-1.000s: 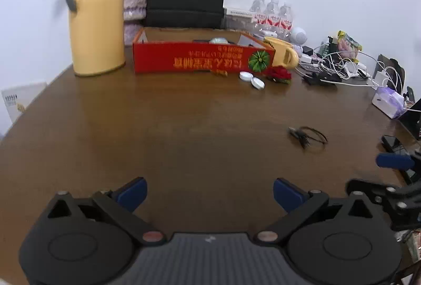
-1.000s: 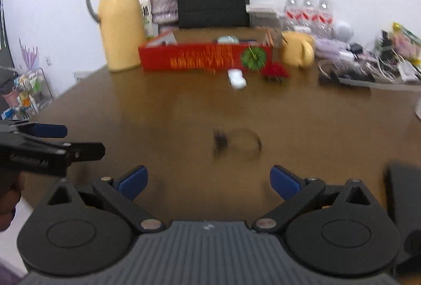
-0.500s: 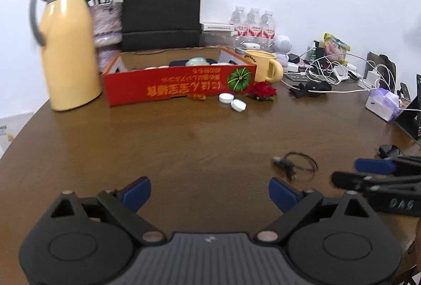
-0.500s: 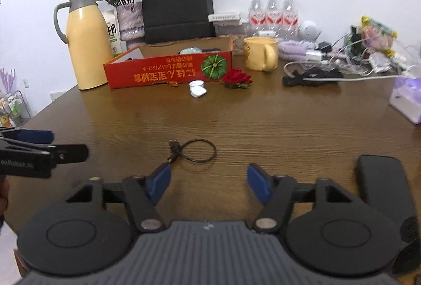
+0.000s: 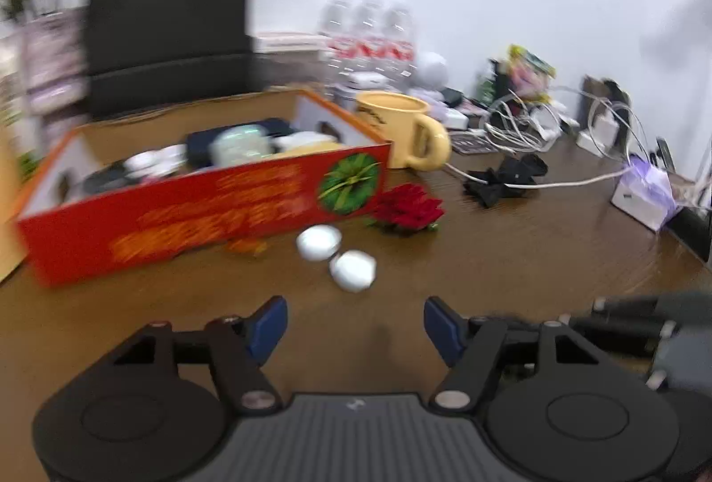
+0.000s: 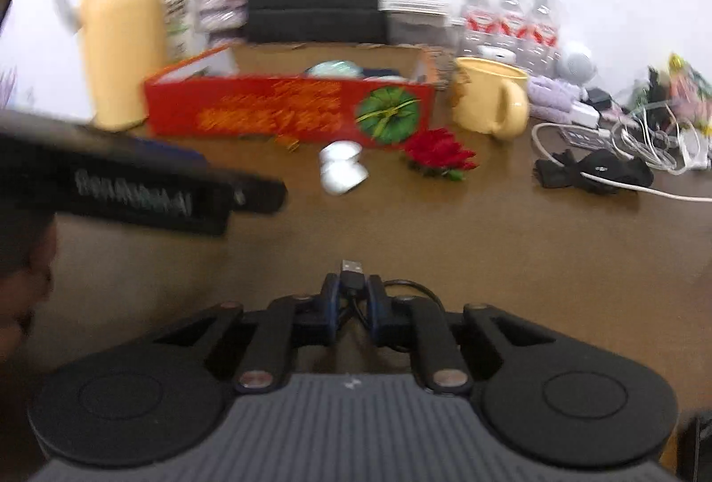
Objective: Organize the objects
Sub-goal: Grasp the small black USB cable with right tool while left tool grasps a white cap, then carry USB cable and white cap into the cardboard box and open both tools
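Your right claw (image 6: 350,306) is closing on the black USB cable (image 6: 353,281): its plug sticks out ahead of the tips, silver end pointing away from you, and the thin cord loops off to the claw's right over the worktop (image 6: 489,232). Ahead of your left claw (image 5: 353,328) two small white round cases (image 5: 336,253) lie touching each other, and past them to the left stands the open red box (image 5: 200,210), already part-filled.
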The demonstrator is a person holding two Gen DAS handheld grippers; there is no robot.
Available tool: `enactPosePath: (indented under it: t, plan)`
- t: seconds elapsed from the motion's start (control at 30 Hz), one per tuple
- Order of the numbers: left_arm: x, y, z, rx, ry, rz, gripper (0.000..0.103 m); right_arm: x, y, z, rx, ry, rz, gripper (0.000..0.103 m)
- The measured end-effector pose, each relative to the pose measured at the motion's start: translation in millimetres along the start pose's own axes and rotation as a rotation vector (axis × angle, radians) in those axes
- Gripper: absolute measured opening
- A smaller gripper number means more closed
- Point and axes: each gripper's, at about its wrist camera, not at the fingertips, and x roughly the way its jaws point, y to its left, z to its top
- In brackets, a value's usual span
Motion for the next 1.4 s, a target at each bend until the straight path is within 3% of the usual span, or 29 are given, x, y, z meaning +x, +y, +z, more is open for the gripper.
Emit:
enactPosePath:
  t: [0.07,0.13,0.27,0.3,0.33,0.5,0.77,0.97,1.07,1.23,1.4]
  plan:
    - [22,4,8,-0.039,-0.023,-0.020,0.059,10,-17,15,0.032,-0.021,0.004,0.014]
    - [41,12,19,-0.084,0.008,-0.045,0.055,20,-28,22,0.059,-0.046,0.014,0.014]
    - [62,11,19,-0.047,0.055,-0.036,0.035,34,-44,26,0.104,-0.061,0.009,0.014]
    - [62,9,16,-0.035,0.052,-0.036,0.035,37,-47,25,0.125,-0.063,0.011,0.014]
    - [62,6,14,-0.008,0.043,-0.026,0.025,38,-49,24,0.142,-0.061,0.016,0.014]
    - [51,0,10,0.041,0.033,-0.010,0.024,32,-43,21,0.120,-0.099,0.015,0.014]
    - [-52,1,-2,-0.022,-0.114,0.059,0.024,2,-38,6,0.141,-0.124,0.032,0.013]
    - [-164,5,-60,-0.088,-0.154,0.226,0.024,-91,-4,-31,0.082,-0.169,0.113,0.013]
    - [-205,6,-91,-0.186,-0.146,0.244,0.024,-133,11,-54,0.065,-0.152,0.167,0.013]
    - [-231,1,-109,-0.223,-0.156,0.260,0.024,-153,25,-67,0.040,-0.117,0.164,0.013]
    - [-230,4,-99,-0.209,-0.188,0.237,0.024,-154,30,-52,0.014,-0.161,0.157,0.013]
